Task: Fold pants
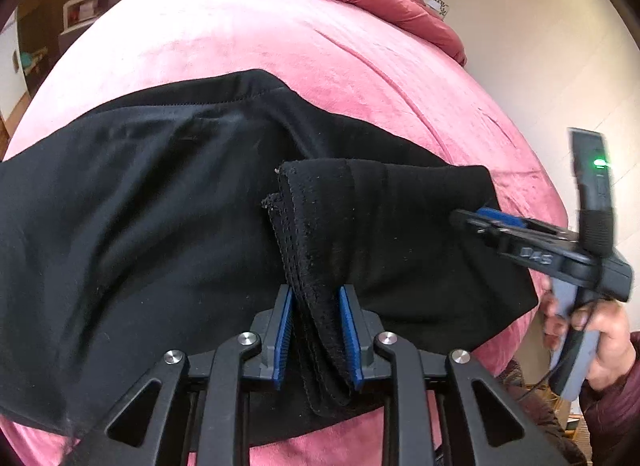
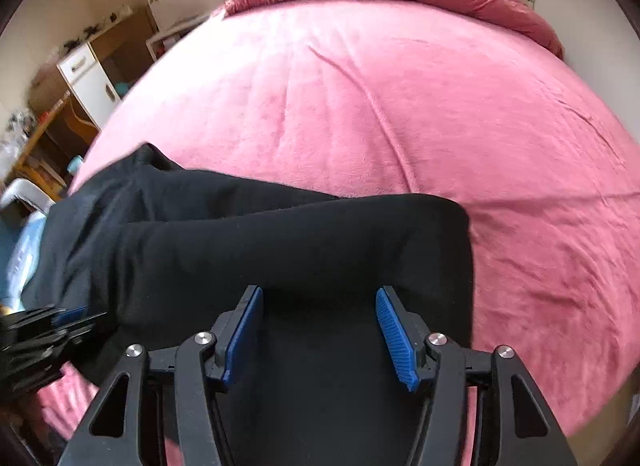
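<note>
Pants [image 1: 160,205] (black, soft knit) folded flat on plush pink blanket [image 1: 280,37].

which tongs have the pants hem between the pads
The left tongs: the black pants' stitched hem lies between them. The right tongs gape over flat cloth.
</note>
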The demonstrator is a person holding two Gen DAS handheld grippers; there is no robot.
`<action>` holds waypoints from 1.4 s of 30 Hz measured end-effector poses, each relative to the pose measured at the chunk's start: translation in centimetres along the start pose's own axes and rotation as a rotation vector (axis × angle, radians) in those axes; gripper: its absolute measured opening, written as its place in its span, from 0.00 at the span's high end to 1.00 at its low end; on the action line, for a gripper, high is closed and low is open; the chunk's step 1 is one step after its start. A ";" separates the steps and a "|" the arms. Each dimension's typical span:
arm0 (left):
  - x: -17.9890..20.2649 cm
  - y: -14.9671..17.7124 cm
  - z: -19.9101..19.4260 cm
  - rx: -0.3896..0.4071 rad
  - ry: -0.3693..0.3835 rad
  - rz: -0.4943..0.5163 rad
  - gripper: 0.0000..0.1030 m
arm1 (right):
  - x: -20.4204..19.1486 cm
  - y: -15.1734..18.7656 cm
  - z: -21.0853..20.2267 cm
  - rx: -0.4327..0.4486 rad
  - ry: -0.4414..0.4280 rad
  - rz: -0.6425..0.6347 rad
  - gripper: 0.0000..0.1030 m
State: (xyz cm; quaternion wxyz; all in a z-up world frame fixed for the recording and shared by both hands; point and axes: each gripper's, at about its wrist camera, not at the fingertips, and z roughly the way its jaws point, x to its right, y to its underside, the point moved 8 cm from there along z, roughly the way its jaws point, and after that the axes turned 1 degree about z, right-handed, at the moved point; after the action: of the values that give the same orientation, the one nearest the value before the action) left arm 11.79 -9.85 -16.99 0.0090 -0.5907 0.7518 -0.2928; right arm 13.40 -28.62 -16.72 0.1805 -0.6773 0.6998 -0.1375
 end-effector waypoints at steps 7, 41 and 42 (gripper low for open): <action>1.1 0.0 -0.8 0.042 -0.071 0.049 0.71 | 0.0 0.7 0.6 0.050 0.011 0.001 0.40; -16.1 7.8 -15.4 0.193 -0.098 -0.568 0.56 | -6.2 5.1 -2.1 0.070 -0.097 -0.042 0.09; -17.2 8.4 -15.8 0.194 -0.096 -0.612 0.56 | -6.2 5.3 -1.9 0.058 -0.127 -0.020 0.07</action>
State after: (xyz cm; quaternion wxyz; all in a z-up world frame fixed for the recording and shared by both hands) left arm 3.90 13.36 -13.40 0.0120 -0.7988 0.5067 -0.3240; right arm 7.92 -22.29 -16.97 0.2428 -0.6860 0.6759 -0.1165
